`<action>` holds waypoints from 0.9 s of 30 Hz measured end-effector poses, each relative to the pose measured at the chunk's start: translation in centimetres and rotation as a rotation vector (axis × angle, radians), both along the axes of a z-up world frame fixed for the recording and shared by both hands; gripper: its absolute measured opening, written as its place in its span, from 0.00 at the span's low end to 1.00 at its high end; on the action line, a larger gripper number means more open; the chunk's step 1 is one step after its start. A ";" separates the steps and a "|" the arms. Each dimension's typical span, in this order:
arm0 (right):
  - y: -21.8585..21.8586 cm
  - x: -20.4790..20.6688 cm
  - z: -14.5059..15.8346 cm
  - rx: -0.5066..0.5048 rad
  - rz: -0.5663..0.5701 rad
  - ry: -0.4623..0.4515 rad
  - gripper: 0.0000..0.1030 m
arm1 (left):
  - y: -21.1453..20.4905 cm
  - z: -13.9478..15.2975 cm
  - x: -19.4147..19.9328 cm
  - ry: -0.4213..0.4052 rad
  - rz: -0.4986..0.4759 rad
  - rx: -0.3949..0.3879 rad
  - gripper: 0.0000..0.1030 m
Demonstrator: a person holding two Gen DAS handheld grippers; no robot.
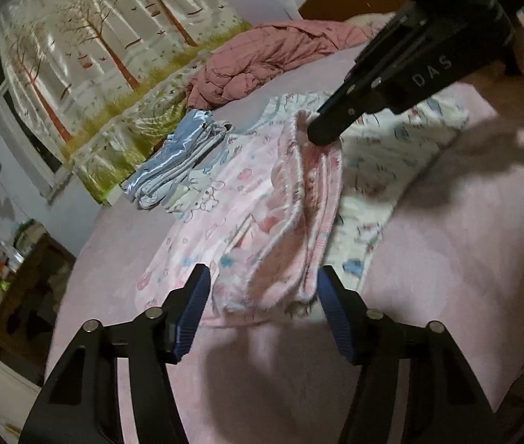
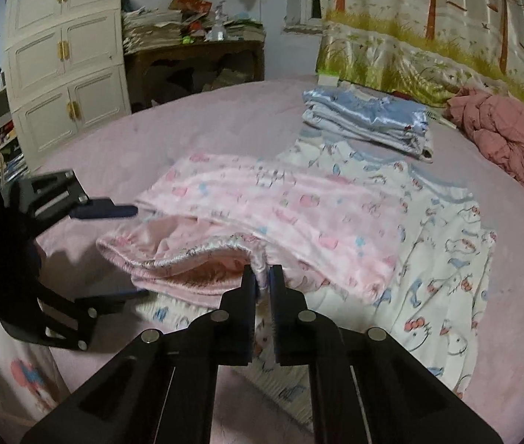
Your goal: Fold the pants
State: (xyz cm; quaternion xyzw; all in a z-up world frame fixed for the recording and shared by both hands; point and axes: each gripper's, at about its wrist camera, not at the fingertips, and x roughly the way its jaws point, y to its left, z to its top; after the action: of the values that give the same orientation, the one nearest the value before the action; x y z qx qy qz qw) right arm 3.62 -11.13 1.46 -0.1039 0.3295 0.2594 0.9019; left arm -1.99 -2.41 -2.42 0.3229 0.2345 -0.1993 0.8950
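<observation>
Pants on bed — waistband pinched in right hand-held gripper

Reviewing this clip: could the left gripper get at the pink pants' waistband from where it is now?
Probably yes. The left gripper is open, its fingers straddling the near end of the pink pants, with nothing between them. The right gripper is shut on the waistband's other corner, well clear of that approach.
</observation>
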 end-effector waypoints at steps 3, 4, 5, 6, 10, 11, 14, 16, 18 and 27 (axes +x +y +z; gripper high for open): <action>-0.2 0.7 0.7 0.028 -0.013 -0.002 0.07 | -0.1 0.2 0.6 -0.001 -0.002 -0.009 0.56; -0.3 0.9 0.9 0.036 -0.017 -0.003 0.07 | -0.1 0.2 0.7 0.001 -0.005 -0.012 0.55; -0.3 1.2 1.0 0.048 -0.023 -0.003 0.07 | -0.1 0.1 1.0 0.006 -0.005 -0.019 0.52; -0.4 1.6 1.3 0.064 -0.029 -0.001 0.07 | -0.1 0.1 1.2 0.013 -0.002 -0.027 0.40; -0.7 3.0 1.9 0.116 -0.054 -0.004 0.07 | 0.7 1.4 2.5 0.038 0.003 -0.136 0.17; -0.8 3.4 2.2 0.126 -0.065 -0.012 0.07 | 1.1 2.1 3.1 0.049 0.001 -0.185 0.17; -1.3 4.9 3.0 0.171 -0.105 -0.045 0.07 | 2.4 3.8 5.8 0.098 0.034 -0.317 0.17; -1.6 5.9 3.4 0.188 -0.135 -0.070 0.07 | 3.4 4.6 8.1 0.144 0.065 -0.406 0.17; -2.0 7.2 3.7 0.197 -0.184 -0.095 0.07 | 4.4 4.8 10.5 0.175 0.104 -0.472 0.17; -2.8 9.5 1.2 0.172 -0.206 -0.035 0.49 | 6.3 2.5 15.6 0.271 0.220 -0.554 0.18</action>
State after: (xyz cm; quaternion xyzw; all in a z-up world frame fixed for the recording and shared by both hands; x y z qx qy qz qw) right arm 13.08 -13.94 2.69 0.0035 0.2992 0.1907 0.9350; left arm 13.65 3.89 0.03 0.0105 0.3218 -0.1990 0.9256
